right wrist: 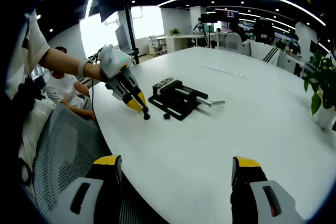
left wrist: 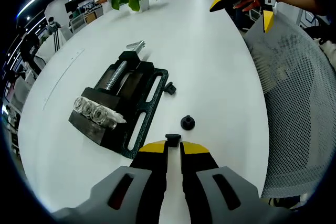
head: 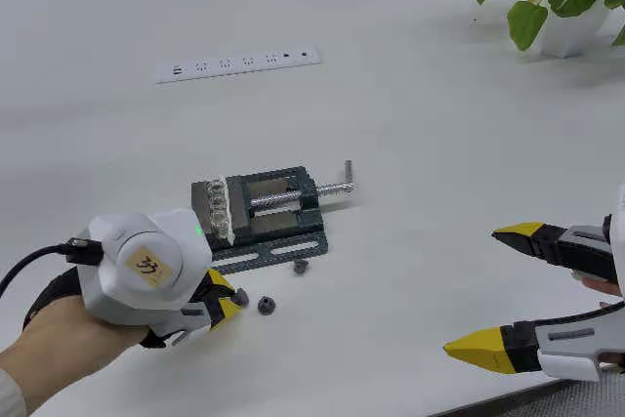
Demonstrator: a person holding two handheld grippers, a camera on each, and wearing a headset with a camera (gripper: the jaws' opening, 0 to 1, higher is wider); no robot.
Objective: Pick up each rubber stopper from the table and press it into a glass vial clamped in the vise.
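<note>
Vise [head: 278, 214]: dark metal, flat on the white table, screw and crank handle pointing away from the clamped end.

Glass vials [head: 217, 207]: clear, clamped side by side in a row between the vise's jaws, at the end opposite the handle. The left gripper view shows their round rims.

First stopper [head: 301, 266]: small, dark, on the table just beside the vise's base rail.

Second stopper [head: 266, 306]: same type, on the table, apart from the vise.

Third stopper [left wrist: 172, 139]: pinched between the yellow tips of the left gripper [left wrist: 173, 145], close to the second stopper.
</note>
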